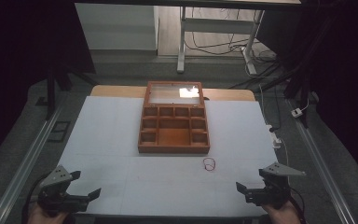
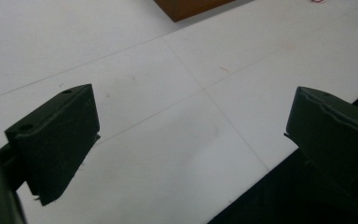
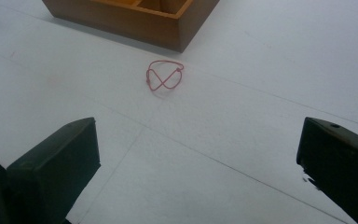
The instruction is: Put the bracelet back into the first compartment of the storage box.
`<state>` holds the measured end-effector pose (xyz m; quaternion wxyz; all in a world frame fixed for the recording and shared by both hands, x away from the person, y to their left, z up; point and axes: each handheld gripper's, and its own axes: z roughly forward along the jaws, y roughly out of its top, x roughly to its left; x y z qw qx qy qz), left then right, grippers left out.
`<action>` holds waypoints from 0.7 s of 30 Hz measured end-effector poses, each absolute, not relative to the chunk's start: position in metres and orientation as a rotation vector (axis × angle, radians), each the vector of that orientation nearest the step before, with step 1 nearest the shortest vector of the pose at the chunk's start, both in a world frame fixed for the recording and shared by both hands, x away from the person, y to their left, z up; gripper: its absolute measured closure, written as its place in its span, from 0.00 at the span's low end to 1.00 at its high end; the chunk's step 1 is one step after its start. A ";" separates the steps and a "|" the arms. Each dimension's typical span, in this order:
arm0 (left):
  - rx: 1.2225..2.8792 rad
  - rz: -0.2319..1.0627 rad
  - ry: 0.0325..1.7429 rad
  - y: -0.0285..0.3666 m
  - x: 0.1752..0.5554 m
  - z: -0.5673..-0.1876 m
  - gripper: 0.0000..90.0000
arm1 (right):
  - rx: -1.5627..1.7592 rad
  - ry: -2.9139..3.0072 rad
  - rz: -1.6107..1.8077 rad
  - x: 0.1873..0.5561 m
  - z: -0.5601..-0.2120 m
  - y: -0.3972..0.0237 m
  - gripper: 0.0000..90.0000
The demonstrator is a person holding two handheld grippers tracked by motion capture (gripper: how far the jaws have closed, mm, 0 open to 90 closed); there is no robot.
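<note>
A: Figure, high view. Your left gripper [image 1: 85,185] and your right gripper [image 1: 248,183] sit at the near edge of the white table [image 1: 107,135], one at each corner, both with jaws spread wide and nothing between them. Where does the work stand?

B: At its start, by the look of it. The red rubber band [image 1: 209,164] lies loose on the table, twisted into a figure-eight, just in front of the near right corner of the wooden box [image 1: 174,125]. It is close to the box but apart from it, and neither gripper touches it.

A: And the box itself?

B: Its glass lid [image 1: 174,93] is raised at the back, and the compartments you can see into appear empty. In the right gripper view, the rubber band [image 3: 164,74] lies ahead of your open jaws, slightly left of centre, with the box corner [image 3: 182,32] just beyond it.

A: What remains, then?

B: Likely everything: you have yet to reach the band, close on it, lift it, and, presumably, set it in a compartment. Your right gripper is the nearer of the two; in the left gripper view your jaws look across bare table.
</note>
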<state>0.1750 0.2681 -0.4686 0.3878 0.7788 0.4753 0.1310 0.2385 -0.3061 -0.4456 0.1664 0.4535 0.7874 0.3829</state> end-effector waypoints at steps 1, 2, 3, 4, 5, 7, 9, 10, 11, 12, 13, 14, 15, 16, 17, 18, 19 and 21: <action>1.981 0.333 1.209 0.268 0.175 -0.469 0.03 | 1.293 2.240 1.098 0.239 -0.446 -0.306 0.00; 1.979 0.330 1.210 0.268 0.176 -0.469 0.03 | 1.292 2.243 1.106 0.239 -0.446 -0.307 0.00; 1.984 0.331 1.211 0.268 0.177 -0.469 0.03 | 1.288 2.246 1.111 0.239 -0.446 -0.307 0.00; 1.986 0.330 1.209 0.268 0.177 -0.469 0.03 | 1.287 2.245 1.112 0.238 -0.446 -0.307 0.00; 1.989 0.327 1.206 0.268 0.177 -0.469 0.03 | 1.280 2.248 1.110 0.238 -0.446 -0.306 0.00; 1.994 0.321 1.205 0.268 0.177 -0.469 0.03 | 1.258 2.256 1.098 0.237 -0.445 -0.305 0.00; 1.998 0.311 1.204 0.268 0.178 -0.470 0.03 | 1.239 2.260 1.093 0.236 -0.445 -0.303 0.00; 2.003 0.305 1.203 0.267 0.179 -0.470 0.03 | 1.234 2.264 1.086 0.236 -0.445 -0.303 0.00; 2.003 0.305 1.203 0.267 0.179 -0.470 0.03 | 1.231 2.269 1.084 0.236 -0.445 -0.303 0.00; 2.009 0.301 1.203 0.266 0.179 -0.470 0.03 | 1.229 2.269 1.088 0.236 -0.445 -0.303 0.00; 2.012 0.298 1.202 0.266 0.180 -0.471 0.03 | 1.228 2.274 1.091 0.236 -0.445 -0.302 0.00; 2.014 0.298 1.202 0.266 0.180 -0.471 0.03 | 1.226 2.280 1.091 0.236 -0.445 -0.303 0.00; 2.014 0.298 1.202 0.266 0.180 -0.471 0.03 | 1.224 2.287 1.093 0.237 -0.445 -0.302 0.00; 2.010 0.299 1.207 0.266 0.181 -0.471 0.03 | 1.218 2.294 1.092 0.236 -0.446 -0.302 0.00; 2.011 0.289 1.207 0.266 0.181 -0.471 0.03 | 1.207 2.304 1.087 0.236 -0.446 -0.301 0.00; 2.011 0.282 1.207 0.266 0.181 -0.471 0.03 | 1.199 2.310 1.082 0.236 -0.446 -0.301 0.00; 2.011 0.282 1.207 0.266 0.181 -0.471 0.03 | 1.192 2.316 1.072 0.236 -0.446 -0.300 0.00; 2.008 0.276 1.209 0.266 0.182 -0.471 0.03 | 1.181 2.320 1.060 0.235 -0.446 -0.299 0.00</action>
